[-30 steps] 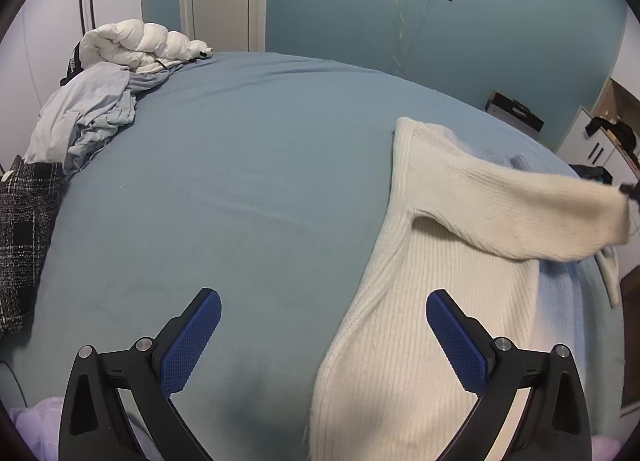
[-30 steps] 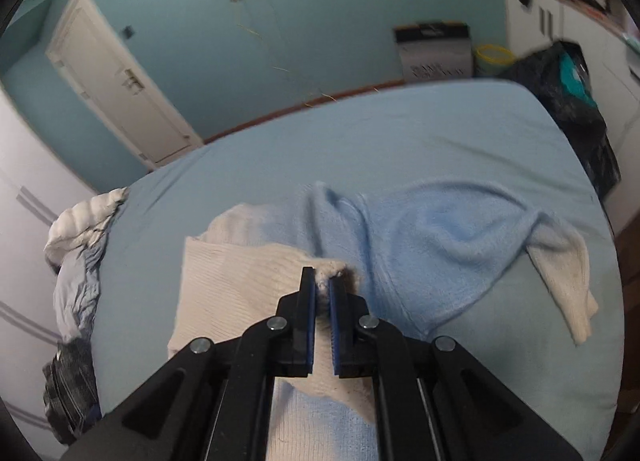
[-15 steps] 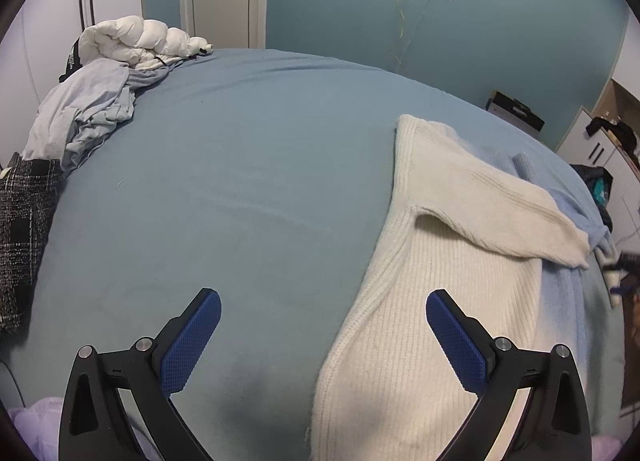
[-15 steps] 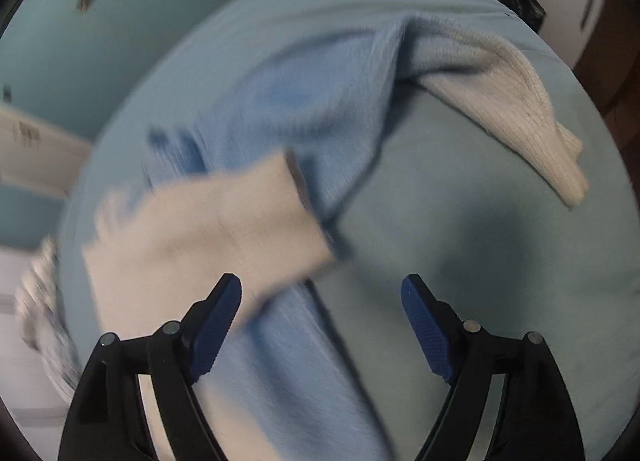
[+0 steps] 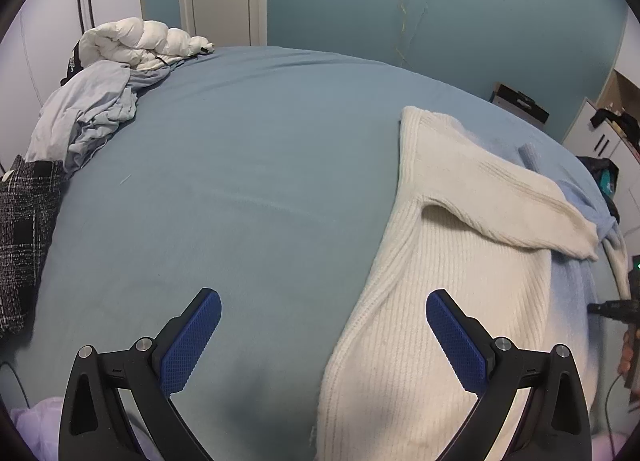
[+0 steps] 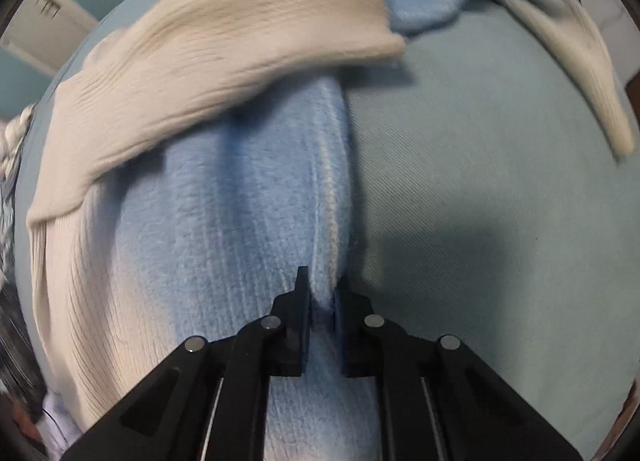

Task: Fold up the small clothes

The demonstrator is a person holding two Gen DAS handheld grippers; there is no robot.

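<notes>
We are working on the bed (image 5: 248, 165), its blue sheet filling both views. The sweater (image 5: 448, 301), cream on one half and pale blue on the other, is lying flat toward the bed's right side, one cream sleeve (image 6: 224, 61) already folded across its body. The other sleeve (image 6: 576, 73) is trailing out on the sheet beyond the sweater's blue side.

The right gripper (image 6: 322, 301) is pointing steeply down at the sweater's blue side edge, its jaws clamped together on a ridge of that knit, which is puckering up between the pads. The left gripper (image 5: 324, 337) is hovering over the sweater's cream hem edge, jaws spread wide, holding nothing.

Step in hand, as we judge it: taking the blue side for the next inward fold. The next move likely calls for lifting this edge and carrying it over toward the cream half, keeping the fold line straight; the loose sleeve may drag along and bunch.

No brand, label or legible writing is showing on anything.
</notes>
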